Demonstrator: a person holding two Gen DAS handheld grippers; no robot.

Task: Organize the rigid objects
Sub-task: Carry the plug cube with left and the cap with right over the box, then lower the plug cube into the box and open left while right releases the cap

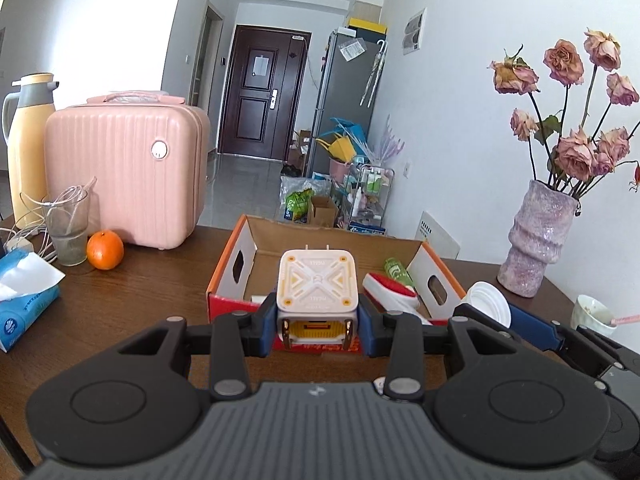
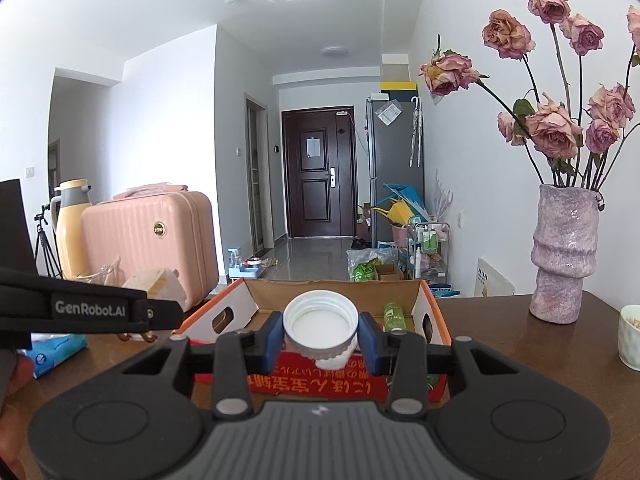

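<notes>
Left gripper (image 1: 318,330) jaws clamp a charger (image 1: 316,286); right gripper (image 2: 320,342) jaws clamp a lid (image 2: 320,326); box (image 1: 230,256) at 12 o'clock.

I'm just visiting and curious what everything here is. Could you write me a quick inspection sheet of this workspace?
Surface: dark wooden table.
Job's things: open cardboard box holding a green bottle and a red-and-white item; a cube-shaped charger and a white lid, both held just short of the box.
Clutter: pink case, yellow jug, glass, orange, tissue pack, vase of dried roses, small cup.
Grippers: left gripper shut on the charger; right gripper shut on the lid.
Cables: white cord by the glass.
Surroundings: hallway, dark door, fridge, floor clutter.
</notes>
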